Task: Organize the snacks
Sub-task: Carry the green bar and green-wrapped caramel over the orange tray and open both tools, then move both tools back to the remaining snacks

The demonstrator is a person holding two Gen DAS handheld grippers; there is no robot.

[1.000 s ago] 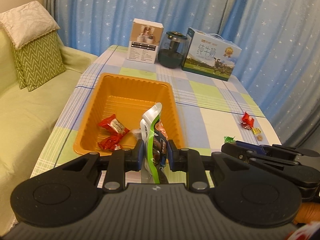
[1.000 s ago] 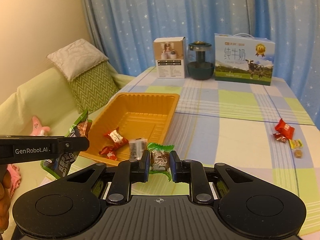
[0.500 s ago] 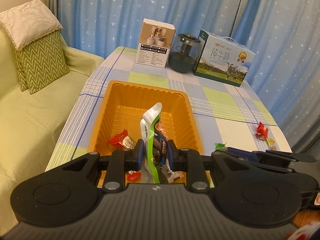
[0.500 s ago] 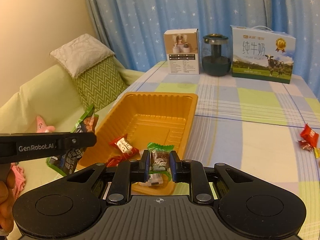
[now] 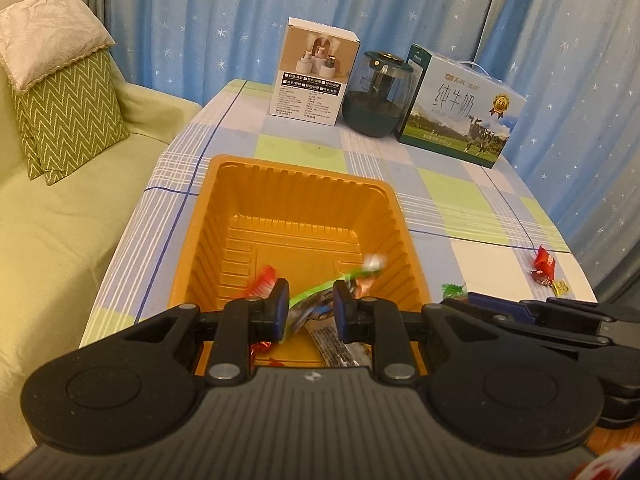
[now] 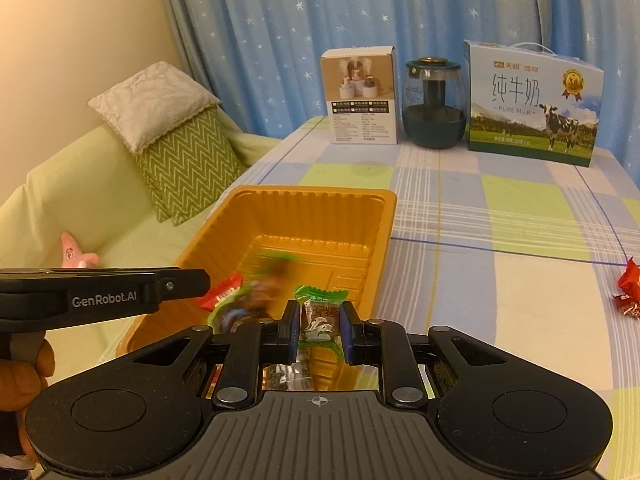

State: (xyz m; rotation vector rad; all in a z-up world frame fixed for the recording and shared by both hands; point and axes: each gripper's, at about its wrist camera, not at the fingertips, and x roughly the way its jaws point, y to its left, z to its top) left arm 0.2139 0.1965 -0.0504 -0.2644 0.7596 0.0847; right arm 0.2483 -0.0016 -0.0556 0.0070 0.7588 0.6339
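An orange tray (image 5: 304,184) (image 6: 320,204) sits on the checked table. My left gripper (image 5: 307,312) is open over the tray's near end. A green snack packet (image 5: 340,284) is blurred between and below its pads, falling into the tray; it shows blurred in the right wrist view (image 6: 256,292). My right gripper (image 6: 319,326) is shut on a green-wrapped candy (image 6: 320,312) above the tray's near right corner. Red candies (image 5: 262,280) and a dark packet (image 5: 332,344) lie in the tray.
Red and yellow candies (image 5: 546,272) (image 6: 628,292) lie on the table's right side. A white box (image 5: 312,76), a dark jar (image 5: 378,100) and a milk carton box (image 5: 460,120) stand at the back. A green sofa (image 5: 60,208) with pillows is at the left.
My left gripper opened and the green snack packet dropped out, tipping down into the tray. Both grippers moved forward over the tray. The right gripper still holds its candy.
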